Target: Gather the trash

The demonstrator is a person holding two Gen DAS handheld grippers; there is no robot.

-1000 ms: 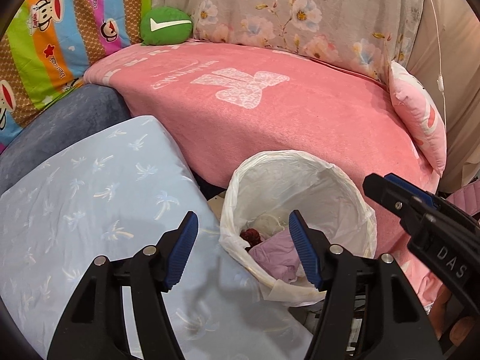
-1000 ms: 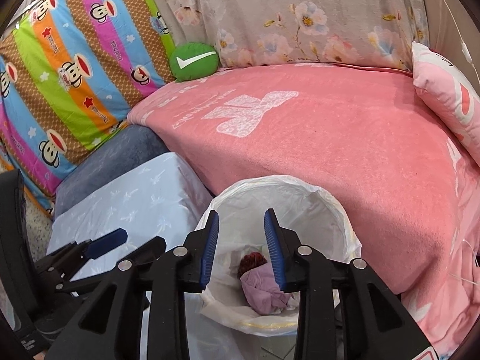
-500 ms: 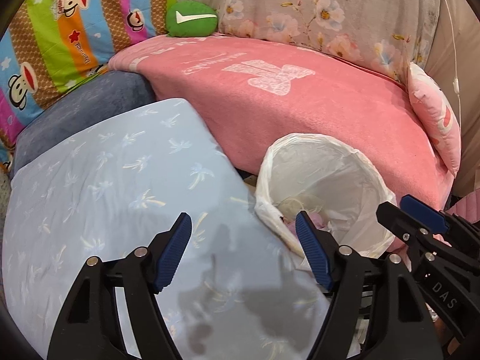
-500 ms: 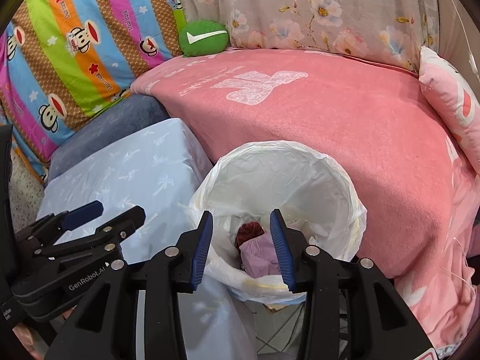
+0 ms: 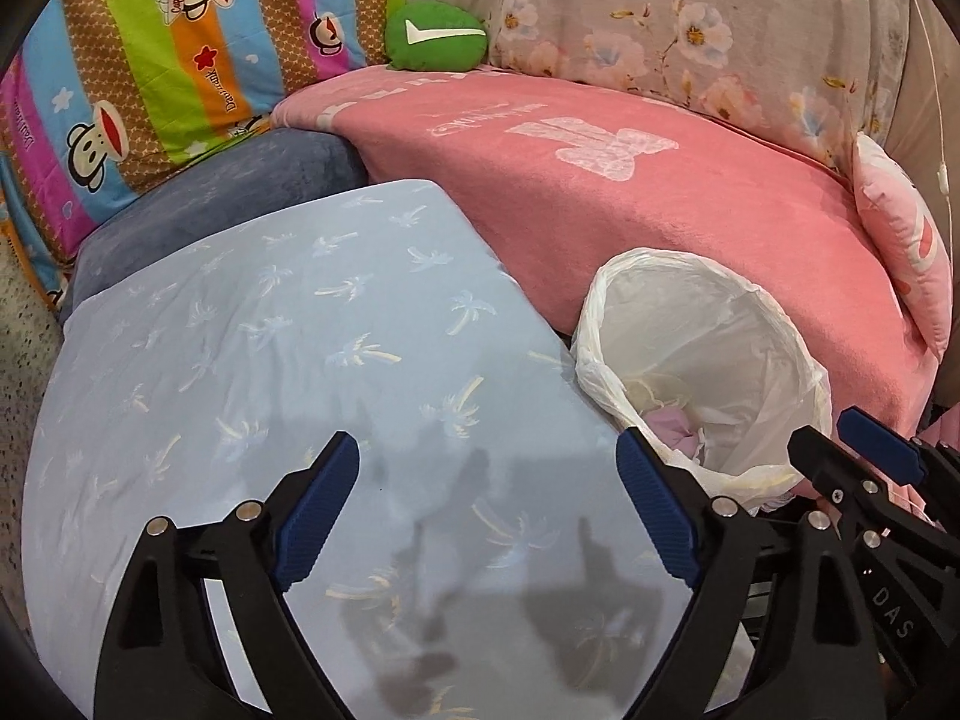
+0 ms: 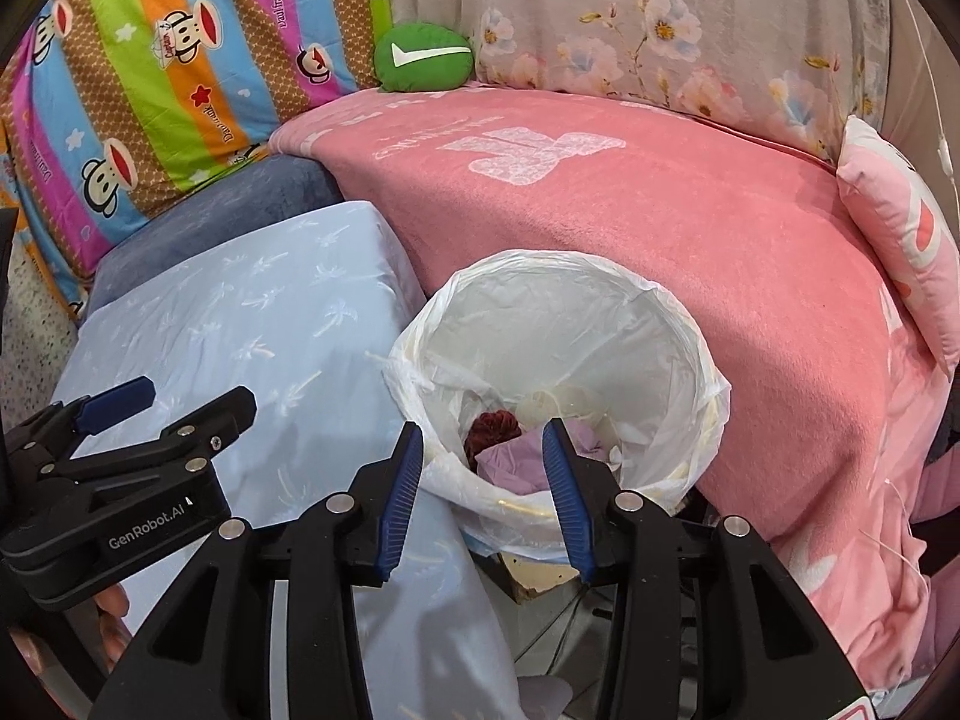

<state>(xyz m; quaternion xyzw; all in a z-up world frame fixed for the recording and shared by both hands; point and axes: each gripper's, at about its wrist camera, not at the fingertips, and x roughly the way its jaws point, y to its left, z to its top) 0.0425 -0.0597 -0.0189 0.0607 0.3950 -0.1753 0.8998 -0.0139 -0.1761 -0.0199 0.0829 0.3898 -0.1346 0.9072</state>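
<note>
The left gripper is hovering over the light blue cushion, with its jaws standing wide apart and opening further. Nothing is lying between them; only the cushion cover and the jaws' shadows are showing in the gap. The right blue pad is sitting just beside the near left rim of the bin.

The right gripper is pointing down toward the bin, with its jaws standing partly apart and gripping nothing. Through the gap, the trash is showing at the bottom of the bin: a crumpled lilac wad, with a dark red lump touching its left side and pale scraps behind it. In the left wrist view, only a lilac edge of the trash is showing over the near rim.

The bin is carrying a white plastic liner, folded over its rim. It is standing between the right edge of the cushion and the front edge of the pink blanket, close against both. The left gripper is appearing at the left of the right wrist view, over the cushion, with fingers of a hand showing beneath its body.

Beyond the blanket, a green pillow is resting at the blanket's back edge, between the striped monkey-print cloth and the floral cloth. A pink pillow is leaning at the blanket's right edge.
</note>
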